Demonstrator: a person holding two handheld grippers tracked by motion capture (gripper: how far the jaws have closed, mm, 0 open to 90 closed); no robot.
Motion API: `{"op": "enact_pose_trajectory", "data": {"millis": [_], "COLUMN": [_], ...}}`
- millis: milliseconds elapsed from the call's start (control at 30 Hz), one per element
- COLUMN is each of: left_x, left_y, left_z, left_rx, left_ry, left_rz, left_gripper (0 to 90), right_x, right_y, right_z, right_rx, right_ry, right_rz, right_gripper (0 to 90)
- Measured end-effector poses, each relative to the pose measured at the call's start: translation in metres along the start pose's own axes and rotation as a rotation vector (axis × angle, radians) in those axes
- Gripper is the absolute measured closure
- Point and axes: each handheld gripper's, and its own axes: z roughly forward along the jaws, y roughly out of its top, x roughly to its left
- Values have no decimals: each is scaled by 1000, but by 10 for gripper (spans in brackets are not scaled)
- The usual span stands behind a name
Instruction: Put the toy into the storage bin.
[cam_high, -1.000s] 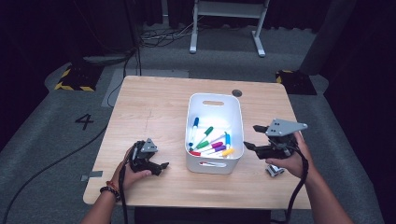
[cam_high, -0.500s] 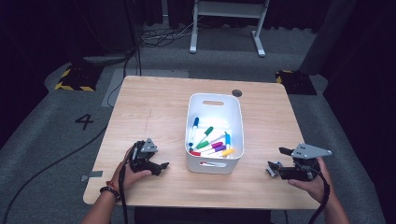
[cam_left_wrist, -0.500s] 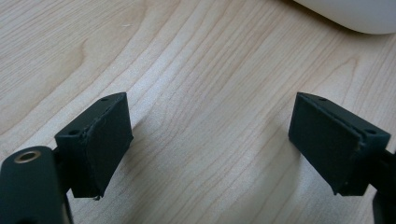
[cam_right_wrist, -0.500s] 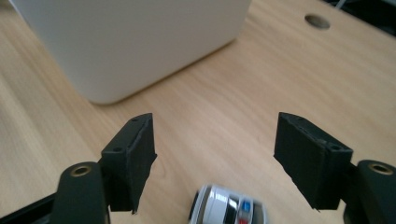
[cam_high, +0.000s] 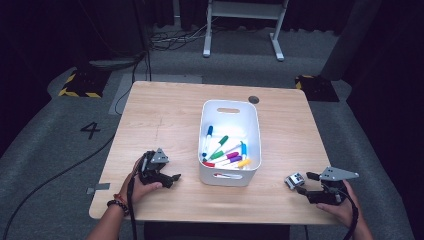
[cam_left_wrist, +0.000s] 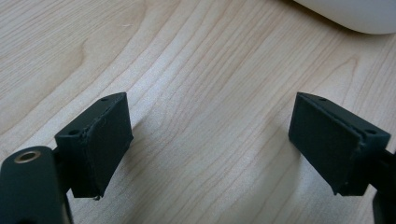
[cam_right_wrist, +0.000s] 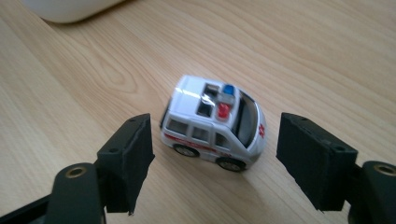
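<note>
Right gripper (cam_right_wrist: 212, 163) sits low over the table (cam_high: 165, 120), jaws wide and just been opening, nothing clamped; toy ambulance (cam_right_wrist: 214, 124) stands on its wheels between and slightly ahead of the pads, clear gap each side, no contact. In the high view the same gripper (cam_high: 306, 184) has the toy ambulance (cam_high: 294, 180) just off its tips. Judgement: step in hand looks like taking hold of the toy. To do it well: push fwd a little so the pads (cam_right_wrist: 128, 161) bracket the body, not the bumper; the car sits skewed to the jaw line, so square the wrist first, else the close will likely spin or roll it away on its wheels; close slow, pads low on the sides. Left gripper (cam_high: 172, 177) rests on the table, jaws wide apart w/ bare wood between, holding nothing; white bin (cam_high: 230, 176) just beyond its tips. Bin holds coloured markers (cam_high: 225, 152). Surface: pale wood-grain top, smooth, so wheels will run freely. Room: dark, grey carpet floor w/ a "4" marked (cam_high: 90, 130), cables trailing, hazard-striped block (cam_high: 80, 82) and a white frame stand (cam_high: 243, 25) beyond the far edge
</note>
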Motion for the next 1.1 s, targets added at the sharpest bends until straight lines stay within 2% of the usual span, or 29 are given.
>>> {"op": "enact_pose_trajectory", "data": {"millis": [167,233,367,533,600,633,733,833,967,1100], "left_x": [0,0,0,0,0,0,0,0,0,0], "left_y": [0,0,0,0,0,0,0,0,0,0], "left_z": [0,0,0,0,0,0,0,1,1,1], "left_rx": [0,0,0,0,0,0,1,0,0,0], "left_ry": [0,0,0,0,0,0,-1,-3,-4,-5], "left_rz": [0,0,0,0,0,0,-2,-6,-7,-4], "left_gripper": [136,136,136,136,136,136,136,133,133,133], "right_x": [-11,-15,-18,-17,-13,-11,-9,-7,-2,6], "right_y": [-6,-7,-5,0,3,4,8,13,23,41], "right_z": [12,18,25,30,36,38,42,47,58,76], "right_rx": [5,9,4,-14,17,12,17,14,17,31], "right_ry": [29,24,76,120,99,90,93,83,42,15], "right_rz": [13,11,6,-10,-42,-53,-56,-43,-10,11], "right_gripper": [270,248,242,234,232,235,237,239,239,240]}}
